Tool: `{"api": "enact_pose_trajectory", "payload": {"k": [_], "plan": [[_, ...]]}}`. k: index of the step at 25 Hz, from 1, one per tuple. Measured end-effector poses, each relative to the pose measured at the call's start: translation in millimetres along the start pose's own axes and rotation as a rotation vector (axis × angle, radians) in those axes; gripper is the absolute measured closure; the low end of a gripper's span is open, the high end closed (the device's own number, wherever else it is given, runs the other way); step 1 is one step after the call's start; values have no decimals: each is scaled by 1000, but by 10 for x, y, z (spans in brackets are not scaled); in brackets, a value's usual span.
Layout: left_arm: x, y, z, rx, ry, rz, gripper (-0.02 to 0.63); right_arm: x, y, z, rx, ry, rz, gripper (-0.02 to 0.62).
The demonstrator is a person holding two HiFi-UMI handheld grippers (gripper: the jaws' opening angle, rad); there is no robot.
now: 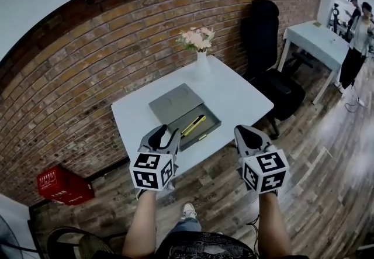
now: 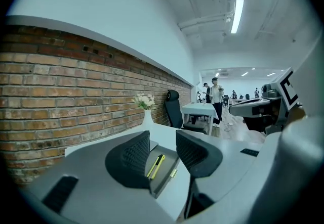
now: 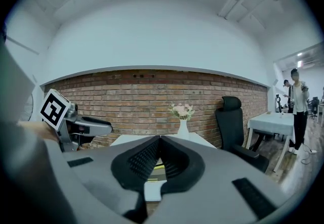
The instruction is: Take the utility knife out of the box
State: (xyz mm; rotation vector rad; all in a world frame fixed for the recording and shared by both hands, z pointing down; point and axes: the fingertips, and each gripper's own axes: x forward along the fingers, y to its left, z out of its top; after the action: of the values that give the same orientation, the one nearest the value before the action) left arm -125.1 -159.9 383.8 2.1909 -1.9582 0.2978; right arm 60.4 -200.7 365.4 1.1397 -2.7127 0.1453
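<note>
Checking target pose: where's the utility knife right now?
Head view: utility knife lies inside the open box on the table, just ahead of the left gripper.

The white square worktop stands in front of the red brick wall. Toward its near-left side lies the shallow grey open box, with the flat grey lid touching its far side. The yellow-and-black utility knife lies in the box, along its length. The white vase of pale flowers stands at the worktop's far corner, behind the lid. The black office chair stands right of the worktop, against the wall, and a second white table is farther right. The red plastic crate sits on the wooden floor at the left, by the wall. The left gripper is above the worktop's near edge, just before the box. The right gripper is to its right, off that edge.
</note>
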Motion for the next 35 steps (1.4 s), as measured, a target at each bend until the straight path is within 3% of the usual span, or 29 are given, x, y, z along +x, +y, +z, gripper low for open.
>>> {"api": "enact_pose_trajectory", "payload": {"k": [14, 25, 35], "plan": [[892, 681, -79, 18, 84, -176, 427, 1019, 6, 200, 23, 25, -119, 575], [1368, 409, -687, 58, 262, -377, 413, 1222, 13, 111, 22, 61, -188, 575], [1719, 174, -1151, 93, 416, -478, 400, 1256, -179, -100, 37, 92, -222, 575]]}}
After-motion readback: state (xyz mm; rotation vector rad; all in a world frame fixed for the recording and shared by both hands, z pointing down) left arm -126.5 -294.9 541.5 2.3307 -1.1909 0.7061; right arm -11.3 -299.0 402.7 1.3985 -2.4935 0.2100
